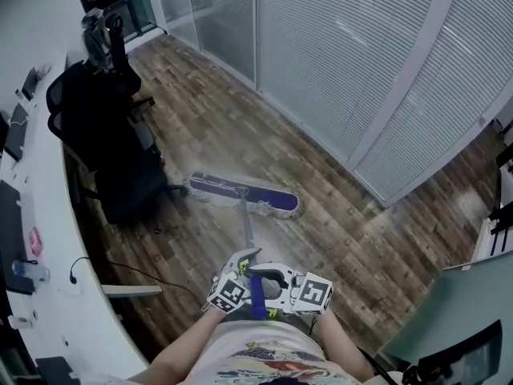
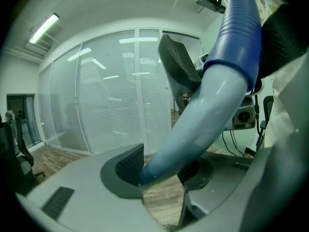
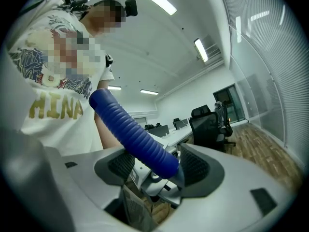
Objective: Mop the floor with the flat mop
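Gripping the mop (image 1: 247,224) by its handle with both grippers, low in the head view, just in front of the person's printed shirt (image 1: 264,366). Clamps the left gripper (image 2: 161,170) on the pale pole (image 2: 203,115), with the ribbed pads (image 2: 131,164) pressed on either side of it, just below where the blue grip (image 3: 130,127) begins. Clamps the right gripper (image 3: 157,166) on that ribbed grip, higher up the handle, jaws closed against it from both sides. Holds the two grippers side by side, nearly touching, marker cubes turned outward to left and right. Slants the pole away and down to the head (image 1: 244,196), which lies flat on the wood floor (image 1: 240,119) as a long pad with a purple top and a pale fringe, set crosswise to the pole. Puts the head's left end just beside the base of a black chair (image 1: 120,159); cannot tell whether they touch. Leaves the head's right end well apart from the glass wall (image 1: 345,54) with its lowered blinds. Takes in a white desk (image 1: 64,287) curving along the left edge of the head view, a black cable (image 1: 136,273) trailing across the floor beside it and a small pink thing (image 1: 35,241) lying on top. Looks back, in the right gripper view, past the grip to the person's arm and shirt, with more desks and a black chair under ceiling lights.
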{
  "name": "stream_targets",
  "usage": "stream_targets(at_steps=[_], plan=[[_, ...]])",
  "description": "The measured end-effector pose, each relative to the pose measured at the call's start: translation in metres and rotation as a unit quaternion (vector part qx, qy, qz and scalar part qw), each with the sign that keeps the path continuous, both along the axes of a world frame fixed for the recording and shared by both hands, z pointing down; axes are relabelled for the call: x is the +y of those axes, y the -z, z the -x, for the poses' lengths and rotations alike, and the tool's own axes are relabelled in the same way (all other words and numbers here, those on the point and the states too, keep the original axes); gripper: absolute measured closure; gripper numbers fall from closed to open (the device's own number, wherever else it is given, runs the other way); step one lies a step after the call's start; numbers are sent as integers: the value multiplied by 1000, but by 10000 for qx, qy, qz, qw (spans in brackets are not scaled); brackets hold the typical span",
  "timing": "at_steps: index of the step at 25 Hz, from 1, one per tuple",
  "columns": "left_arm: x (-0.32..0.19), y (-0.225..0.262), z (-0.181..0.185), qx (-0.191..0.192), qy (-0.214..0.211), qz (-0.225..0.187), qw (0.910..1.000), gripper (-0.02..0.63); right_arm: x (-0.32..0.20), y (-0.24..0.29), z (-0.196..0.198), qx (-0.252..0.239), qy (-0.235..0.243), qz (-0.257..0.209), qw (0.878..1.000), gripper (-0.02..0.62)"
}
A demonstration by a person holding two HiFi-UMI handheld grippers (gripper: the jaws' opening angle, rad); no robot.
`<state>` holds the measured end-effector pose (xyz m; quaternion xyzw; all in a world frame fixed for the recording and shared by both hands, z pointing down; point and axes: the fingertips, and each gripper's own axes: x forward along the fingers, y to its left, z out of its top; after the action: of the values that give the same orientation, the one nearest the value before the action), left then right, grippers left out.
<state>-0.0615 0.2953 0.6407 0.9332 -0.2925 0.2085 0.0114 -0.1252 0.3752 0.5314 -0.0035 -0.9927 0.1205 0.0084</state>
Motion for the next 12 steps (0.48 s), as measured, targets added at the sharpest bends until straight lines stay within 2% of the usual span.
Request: stream_targets(at_steps=[4, 7, 12], plan=[[0, -4, 4, -107, -156, 0, 9998, 454, -2, -4, 5, -165, -19, -116, 9998, 331], [-10, -7, 8, -137, -251, 42, 9996, 456, -13, -7, 10, -194, -10, 51, 9998, 330], [-53, 11, 19, 347, -149, 7, 9993, 444, -55, 5, 22, -429, -59, 128, 9990, 328]])
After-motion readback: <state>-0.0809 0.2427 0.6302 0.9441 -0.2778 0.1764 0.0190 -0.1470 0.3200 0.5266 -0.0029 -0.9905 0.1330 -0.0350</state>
